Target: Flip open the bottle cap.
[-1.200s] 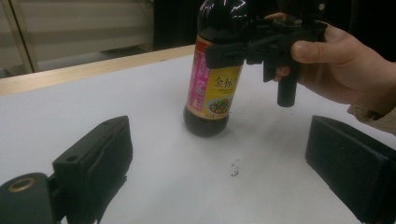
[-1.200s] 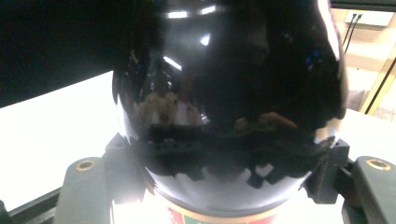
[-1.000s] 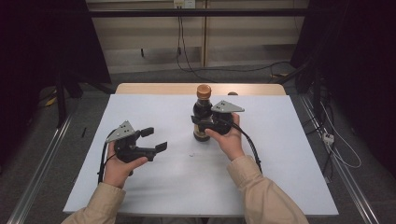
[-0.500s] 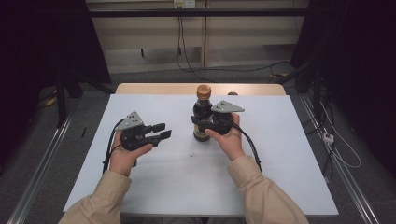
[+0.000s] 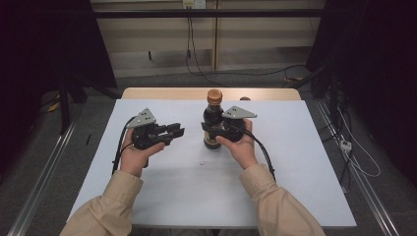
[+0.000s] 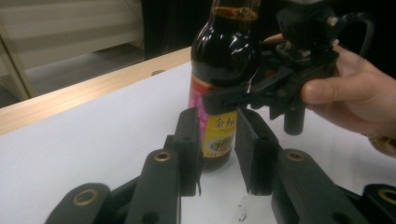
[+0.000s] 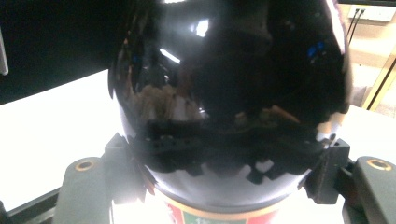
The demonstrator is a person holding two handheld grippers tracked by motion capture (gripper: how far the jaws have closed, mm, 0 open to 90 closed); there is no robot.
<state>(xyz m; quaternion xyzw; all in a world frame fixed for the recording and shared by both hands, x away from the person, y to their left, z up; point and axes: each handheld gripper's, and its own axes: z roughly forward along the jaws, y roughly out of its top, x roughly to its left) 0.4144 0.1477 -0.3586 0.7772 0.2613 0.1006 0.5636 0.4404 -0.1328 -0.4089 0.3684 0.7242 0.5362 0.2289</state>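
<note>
White table (image 5: 295,187): right tool (image 5: 212,132) clamped on dark-liquid bottle (image 5: 213,118), left tool (image 5: 178,131) closing, nothing between.

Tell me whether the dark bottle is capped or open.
Capped. The bottle stands upright on the table with its orange-brown cap on the neck, while the right gripper clamps its body.

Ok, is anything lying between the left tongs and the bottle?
No. In the high view only bare white table cover separates the left tongs from the bottle, which the right tongs grip.
</note>
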